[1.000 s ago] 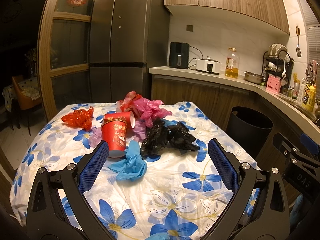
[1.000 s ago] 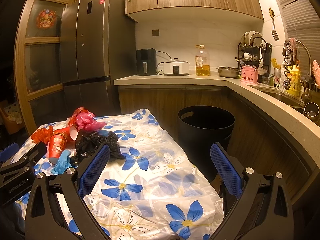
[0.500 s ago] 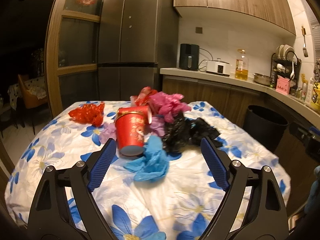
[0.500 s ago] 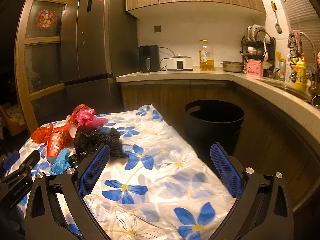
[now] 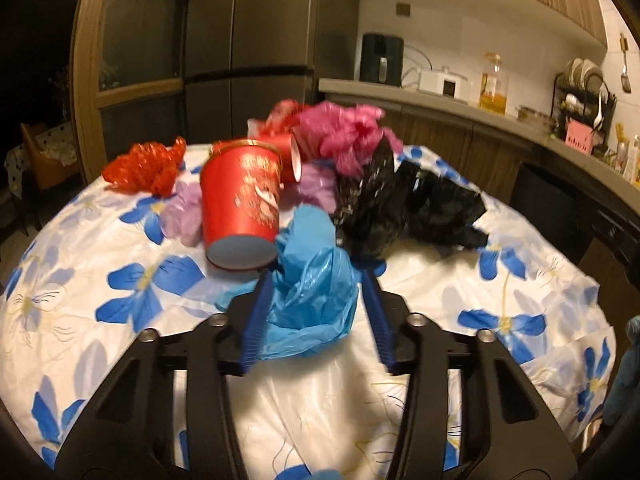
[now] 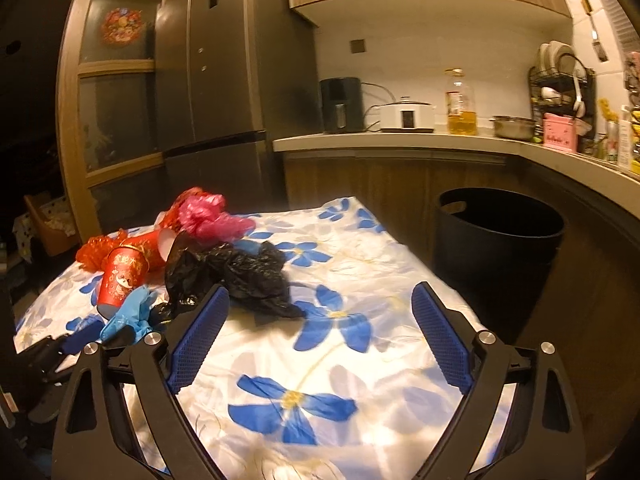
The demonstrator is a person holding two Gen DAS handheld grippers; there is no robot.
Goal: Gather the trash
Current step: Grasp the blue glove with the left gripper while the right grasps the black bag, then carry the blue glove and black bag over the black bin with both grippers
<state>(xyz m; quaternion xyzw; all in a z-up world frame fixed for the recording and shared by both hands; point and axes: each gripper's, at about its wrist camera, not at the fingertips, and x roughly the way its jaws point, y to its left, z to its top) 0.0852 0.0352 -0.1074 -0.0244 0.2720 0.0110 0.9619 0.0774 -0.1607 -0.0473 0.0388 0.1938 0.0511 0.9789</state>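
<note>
A heap of trash lies on the flowered tablecloth [image 5: 500, 280]. A crumpled blue plastic bag [image 5: 312, 284] sits between the pads of my left gripper [image 5: 318, 280], whose jaws have narrowed onto both sides of it. Behind it stand a red paper cup [image 5: 240, 208], black bags [image 5: 400, 204], a pink bag [image 5: 344, 136] and a red bag [image 5: 144, 168]. My right gripper [image 6: 320, 312] is open and empty above the table's near side, right of the black bags [image 6: 240, 272]. The blue bag [image 6: 128, 316] and the left gripper show at the left there.
A black trash bin [image 6: 496, 248] stands on the floor right of the table, beside the kitchen counter [image 6: 400, 144]. A fridge [image 6: 224, 80] stands behind the table. A second red cup [image 5: 286, 152] lies on its side in the heap.
My left gripper moved forward and down to the blue bag and its jaws closed in from wide open onto it. My right gripper drifted slightly and stayed open.
</note>
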